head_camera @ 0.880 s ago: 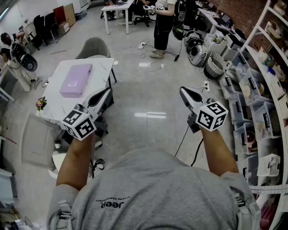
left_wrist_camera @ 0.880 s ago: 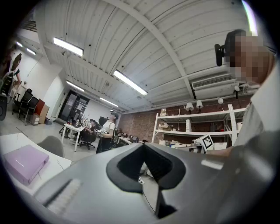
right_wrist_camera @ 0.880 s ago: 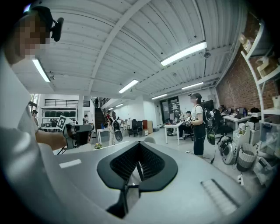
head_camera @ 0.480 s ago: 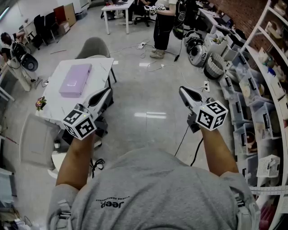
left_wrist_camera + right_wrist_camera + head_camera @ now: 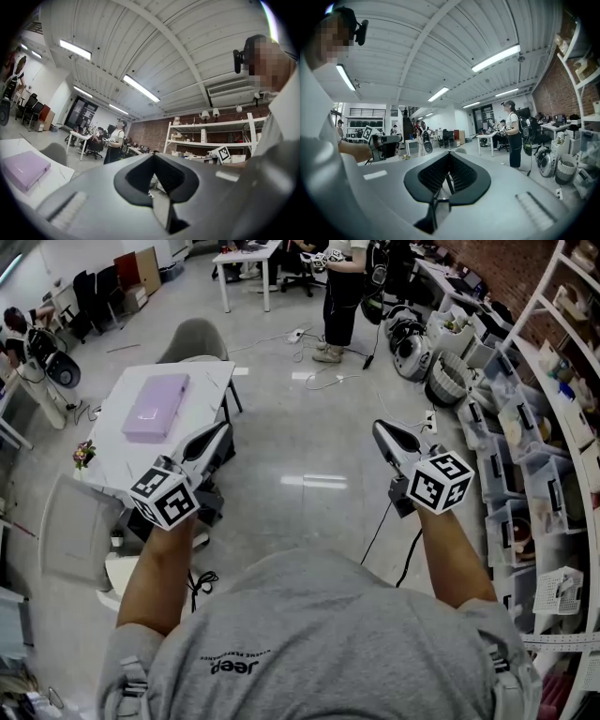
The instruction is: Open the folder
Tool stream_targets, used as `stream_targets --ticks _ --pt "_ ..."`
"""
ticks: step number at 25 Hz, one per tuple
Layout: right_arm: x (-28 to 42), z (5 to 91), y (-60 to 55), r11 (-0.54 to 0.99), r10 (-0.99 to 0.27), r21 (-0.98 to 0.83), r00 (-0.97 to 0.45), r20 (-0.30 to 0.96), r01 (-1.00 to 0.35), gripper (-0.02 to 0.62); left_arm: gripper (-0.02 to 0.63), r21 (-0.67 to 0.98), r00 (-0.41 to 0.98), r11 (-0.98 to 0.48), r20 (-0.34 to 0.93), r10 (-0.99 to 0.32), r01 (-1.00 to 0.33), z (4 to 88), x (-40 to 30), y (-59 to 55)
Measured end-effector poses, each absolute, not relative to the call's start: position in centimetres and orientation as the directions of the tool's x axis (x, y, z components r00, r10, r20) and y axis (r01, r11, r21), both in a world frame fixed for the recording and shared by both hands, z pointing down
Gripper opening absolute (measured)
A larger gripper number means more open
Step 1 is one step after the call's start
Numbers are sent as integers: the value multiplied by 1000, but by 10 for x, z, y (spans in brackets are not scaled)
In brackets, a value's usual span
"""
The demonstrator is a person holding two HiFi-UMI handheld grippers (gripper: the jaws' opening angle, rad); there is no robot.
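The room is lit brightly and evenly from above by long ceiling tube lamps [image 5: 140, 88], which are shown as white, overexposed strips in both gripper views. In the head view their light is thrown back as pale glare patches on the glossy floor [image 5: 314, 481], and only soft, weak shadows are cast. Strong fisheye bending is seen everywhere, with black rounded corners in the gripper views. The near bodies of the left hand-held gripper [image 5: 153, 155] and the right hand-held gripper [image 5: 449, 154] are rendered blurred; the far room is kept sharper.
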State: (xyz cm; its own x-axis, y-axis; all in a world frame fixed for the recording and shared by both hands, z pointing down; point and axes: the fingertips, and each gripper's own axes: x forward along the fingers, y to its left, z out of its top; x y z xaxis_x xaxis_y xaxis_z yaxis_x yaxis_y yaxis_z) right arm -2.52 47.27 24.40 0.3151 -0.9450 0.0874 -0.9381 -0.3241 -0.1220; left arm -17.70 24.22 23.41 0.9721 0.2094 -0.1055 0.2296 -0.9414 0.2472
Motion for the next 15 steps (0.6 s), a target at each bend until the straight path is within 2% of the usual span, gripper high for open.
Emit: stream_targets --ticks 6,8,9,10,15 --pt "-21 244 487 -304 -952 -119 297 78 -945 3 73 255 976 -944 -124 182 208 229 -172 256" --pt "-20 244 492 -293 -955 -121 285 77 -948 3 353 278 967 -927 -125 224 251 229 -167 266" --pt "-19 244 495 -287 -957 -122 280 76 -950 3 417 291 963 -919 -122 238 264 230 -165 270" --pt "-18 244 498 -282 -959 -122 274 76 -952 3 436 300 963 -916 -120 243 268 230 -163 274" --pt "-11 243 512 -257 -966 -122 250 71 -959 3 440 311 968 -918 -114 222 247 230 -159 293"
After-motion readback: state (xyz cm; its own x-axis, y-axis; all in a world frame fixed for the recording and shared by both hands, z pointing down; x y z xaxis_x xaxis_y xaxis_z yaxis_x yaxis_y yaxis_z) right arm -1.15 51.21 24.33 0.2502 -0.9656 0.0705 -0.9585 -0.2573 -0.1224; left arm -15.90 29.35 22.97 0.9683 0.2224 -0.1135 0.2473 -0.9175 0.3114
